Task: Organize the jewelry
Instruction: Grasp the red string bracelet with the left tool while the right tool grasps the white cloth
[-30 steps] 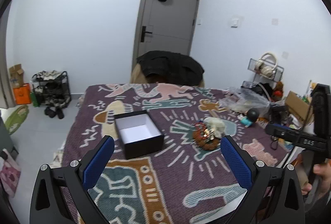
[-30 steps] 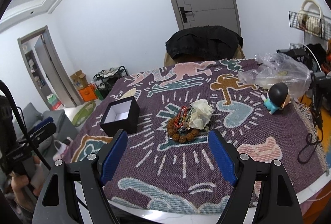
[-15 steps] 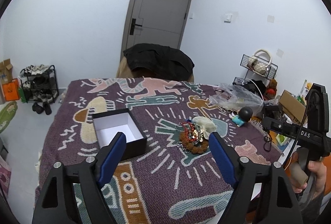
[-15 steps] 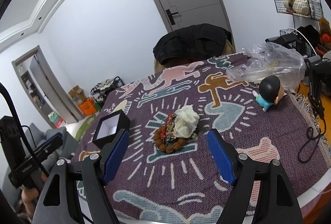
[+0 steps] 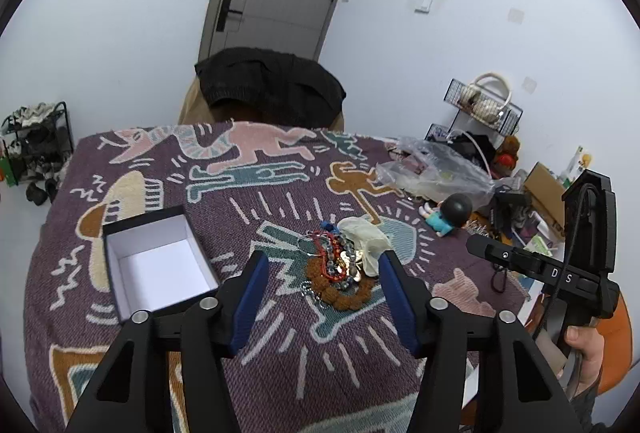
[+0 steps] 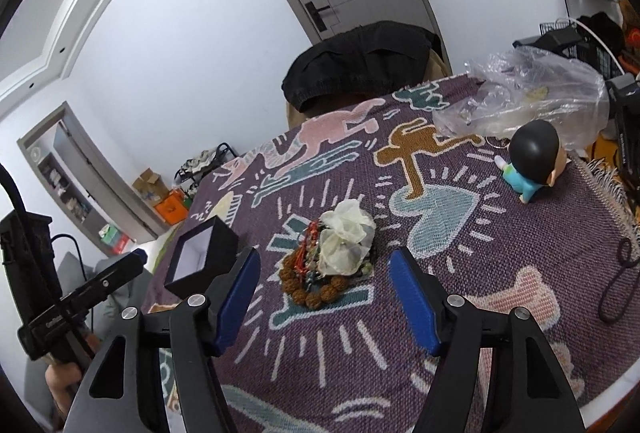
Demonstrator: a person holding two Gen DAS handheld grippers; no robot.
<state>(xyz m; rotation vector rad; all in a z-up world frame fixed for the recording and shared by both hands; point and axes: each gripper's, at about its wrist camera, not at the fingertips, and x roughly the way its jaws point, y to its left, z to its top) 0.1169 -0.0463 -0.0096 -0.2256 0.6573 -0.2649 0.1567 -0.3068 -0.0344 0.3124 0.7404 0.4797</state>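
A heap of jewelry [image 5: 340,273] [image 6: 316,269], brown bead strings with red and silver pieces, lies mid-table beside a white gauze pouch [image 5: 366,239] [image 6: 346,239]. An open black box [image 5: 158,265] [image 6: 202,255] with a white inside stands to its left. My left gripper [image 5: 323,295] hovers short of the heap, jaws closing, nothing between them. My right gripper [image 6: 325,297] hangs over the near side of the heap, jaws closing too, pads clear of the beads.
The table wears a purple patterned cloth [image 5: 256,201]. A clear plastic bag [image 5: 432,175] and a doll figure [image 5: 448,215] sit far right. A black jacket [image 5: 272,85] drapes a chair behind. A black cable [image 6: 618,281] lies at the right edge.
Both grippers moved forward and down toward the jewelry heap, which looks larger now. The left jaws narrowed a lot; the right jaws narrowed slightly.
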